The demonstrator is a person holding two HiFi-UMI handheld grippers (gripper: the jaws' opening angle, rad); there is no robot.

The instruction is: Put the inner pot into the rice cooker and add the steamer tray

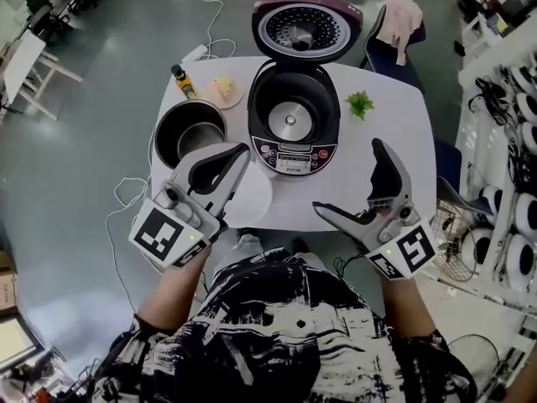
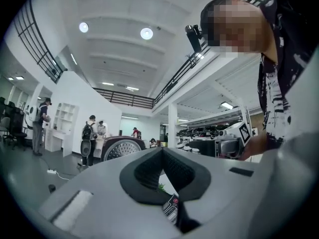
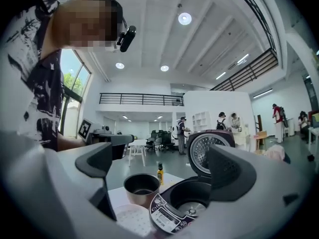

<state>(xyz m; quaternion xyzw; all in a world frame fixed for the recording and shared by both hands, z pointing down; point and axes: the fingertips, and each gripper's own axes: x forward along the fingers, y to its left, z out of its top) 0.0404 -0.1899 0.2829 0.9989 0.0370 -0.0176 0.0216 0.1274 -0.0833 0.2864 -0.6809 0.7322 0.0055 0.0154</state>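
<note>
The rice cooker [image 1: 294,120] stands open at the table's middle, its lid [image 1: 306,28] raised and its cavity bare. Left of it sits the dark metal inner pot [image 1: 190,133]. The white perforated steamer tray [image 1: 256,198] lies at the near edge, partly under my left gripper [image 1: 243,151], which is shut on nothing. My right gripper [image 1: 348,176] hovers wide open over the table's near right, holding nothing. In the right gripper view the pot [image 3: 142,185], cooker [image 3: 192,203] and tray [image 3: 132,218] show between the jaws. My left gripper [image 2: 160,152] points up and away.
A yellow bottle [image 1: 182,81] and a small plate of food [image 1: 222,89] sit behind the pot. A green sprig [image 1: 361,104] lies right of the cooker. A chair with a pink cloth [image 1: 398,23] stands behind. Shelving [image 1: 503,141] lines the right.
</note>
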